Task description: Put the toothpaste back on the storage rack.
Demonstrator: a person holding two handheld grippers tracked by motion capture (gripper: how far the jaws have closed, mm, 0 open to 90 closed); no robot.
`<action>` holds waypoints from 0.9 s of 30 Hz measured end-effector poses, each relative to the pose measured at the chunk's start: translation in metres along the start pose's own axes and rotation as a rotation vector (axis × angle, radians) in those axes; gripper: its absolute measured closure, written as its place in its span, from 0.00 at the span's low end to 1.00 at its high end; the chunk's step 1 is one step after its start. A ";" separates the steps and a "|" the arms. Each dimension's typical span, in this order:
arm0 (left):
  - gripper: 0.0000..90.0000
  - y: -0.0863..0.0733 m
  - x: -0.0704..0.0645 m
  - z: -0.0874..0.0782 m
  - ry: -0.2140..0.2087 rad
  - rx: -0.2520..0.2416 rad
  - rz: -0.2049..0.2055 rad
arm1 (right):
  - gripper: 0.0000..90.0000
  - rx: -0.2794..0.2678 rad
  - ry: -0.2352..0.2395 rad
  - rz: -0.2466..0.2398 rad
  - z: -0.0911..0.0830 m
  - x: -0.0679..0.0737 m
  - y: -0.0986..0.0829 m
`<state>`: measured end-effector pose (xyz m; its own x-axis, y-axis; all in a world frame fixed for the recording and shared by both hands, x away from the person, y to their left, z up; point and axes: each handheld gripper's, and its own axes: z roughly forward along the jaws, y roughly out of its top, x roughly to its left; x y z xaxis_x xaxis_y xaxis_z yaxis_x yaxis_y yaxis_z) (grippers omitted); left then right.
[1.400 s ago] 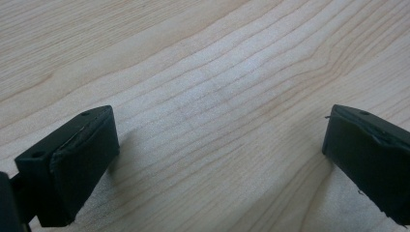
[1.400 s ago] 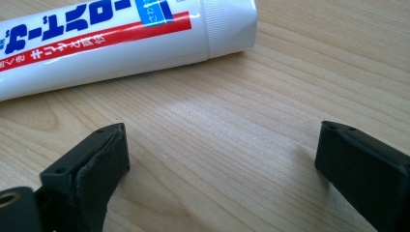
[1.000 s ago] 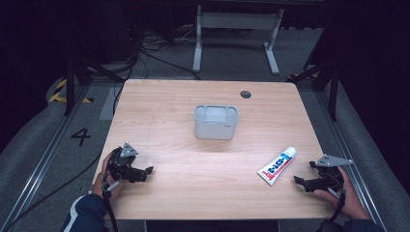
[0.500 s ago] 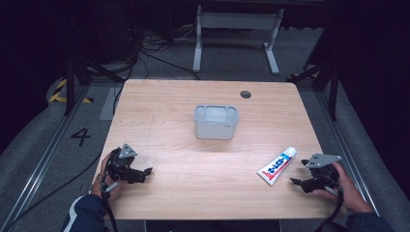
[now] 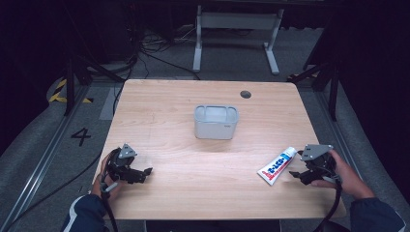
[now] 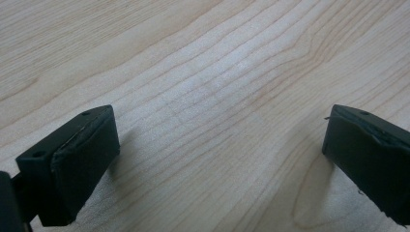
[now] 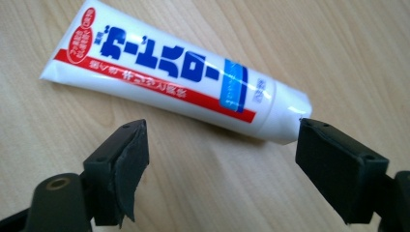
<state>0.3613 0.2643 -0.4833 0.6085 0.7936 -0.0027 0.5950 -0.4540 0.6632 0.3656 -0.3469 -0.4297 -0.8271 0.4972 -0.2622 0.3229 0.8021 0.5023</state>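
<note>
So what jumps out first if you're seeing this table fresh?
The white toothpaste tube with blue and red print, lying flat near the table's right edge, just ahead of the open right gripper. Next, the grey container standing alone mid-table. The left gripper rests open over bare wood.

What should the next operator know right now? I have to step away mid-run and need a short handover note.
Left gripper: open, holding nothing, low over bare wood near the table's front left corner.
Right gripper: open, jaws apart just short of the toothpaste tube, not yet around it.
The tube lies flat near the front right edge, cap end toward the back. The grey bin stands at mid-table and looks empty.
Done: approach to the tube. Left: grasp and lift it; the bin seems the likely destination.
</note>
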 end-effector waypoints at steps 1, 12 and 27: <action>0.00 0.000 0.000 0.000 0.001 0.002 0.002 | 0.22 0.012 0.006 -0.015 0.001 -0.004 0.005; 0.00 0.000 0.000 0.000 0.001 0.000 0.000 | 0.25 0.132 0.079 -0.125 0.017 -0.012 0.030; 0.00 0.000 0.000 0.000 0.002 0.000 0.002 | 0.21 0.258 0.178 -0.237 0.033 -0.018 0.053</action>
<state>0.3613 0.2644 -0.4832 0.6085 0.7936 0.0000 0.5939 -0.4553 0.6634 0.4129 -0.3019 -0.4257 -0.9522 0.2413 -0.1872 0.1997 0.9558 0.2159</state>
